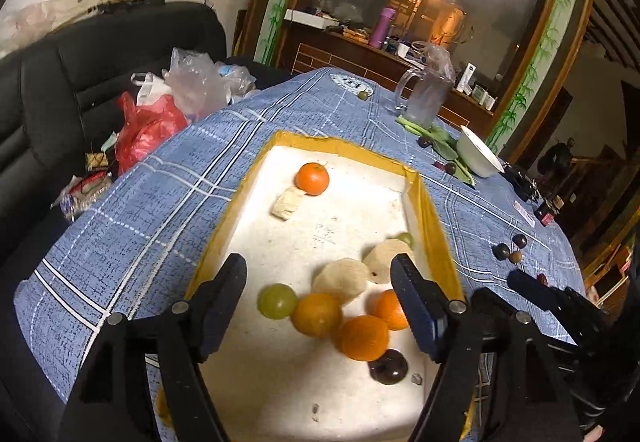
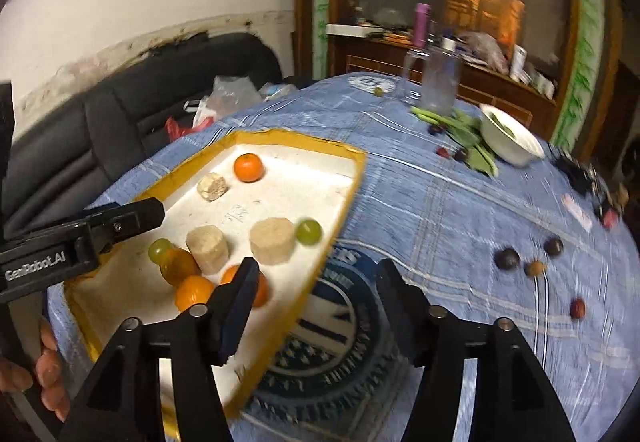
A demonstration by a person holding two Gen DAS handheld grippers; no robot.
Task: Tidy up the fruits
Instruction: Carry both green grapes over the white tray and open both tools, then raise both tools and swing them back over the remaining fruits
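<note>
A white foam tray (image 1: 340, 398) with a yellow rim lies on the blue tablecloth. It holds several oranges (image 1: 363, 337), a green grape (image 1: 277, 300), a dark plum (image 1: 389, 366) and pale peeled chunks (image 1: 340, 279). One orange (image 1: 312, 178) sits at the far end. My left gripper (image 1: 320, 284) is open and empty above the near fruit cluster. My right gripper (image 2: 316, 284) is open and empty over the tray's right rim (image 2: 332, 238). The tray fruit also shows in the right wrist view, with a green grape (image 2: 308, 231) near the rim.
Loose dark fruits (image 2: 506, 258) and a red one (image 2: 577, 308) lie on the cloth at the right. A white bowl (image 2: 510, 140), green leaves (image 2: 466, 138) and a clear jug (image 1: 424, 98) stand at the back. A black sofa with plastic bags (image 1: 152, 118) is at the left.
</note>
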